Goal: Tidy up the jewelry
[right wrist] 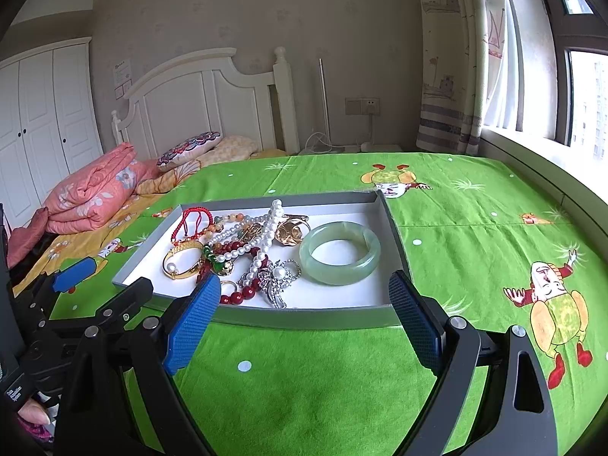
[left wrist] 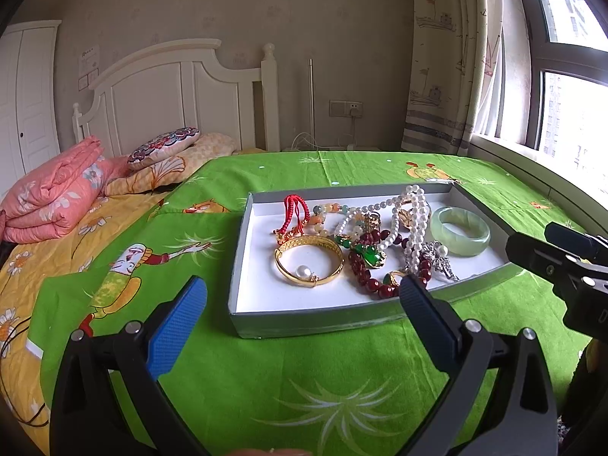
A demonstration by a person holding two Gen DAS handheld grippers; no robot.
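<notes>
A grey shallow tray [left wrist: 243,250] [right wrist: 304,317] with a white floor lies on the green sheet. In it is a tangle of jewelry: a pale jade bangle [left wrist: 459,233] [right wrist: 340,252] at the right, a gold bangle [left wrist: 304,245] [right wrist: 186,247] at the left, a pearl necklace [left wrist: 416,212] [right wrist: 266,235], dark red beads [left wrist: 364,277], a red cord [left wrist: 296,209] and a silver brooch [right wrist: 277,277]. My left gripper [left wrist: 304,285] [right wrist: 102,285] is open just short of the tray's near rim. My right gripper [right wrist: 306,285] [left wrist: 551,250] is open beside it, facing the jade bangle. Neither holds anything.
The tray rests on a bed with a green cartoon sheet [right wrist: 304,399]. A folded pink quilt [left wrist: 57,197] and pillows [left wrist: 163,148] lie at the far left by the white headboard [left wrist: 171,87]. A window sill [left wrist: 532,167] and curtain [left wrist: 448,76] bound the right side.
</notes>
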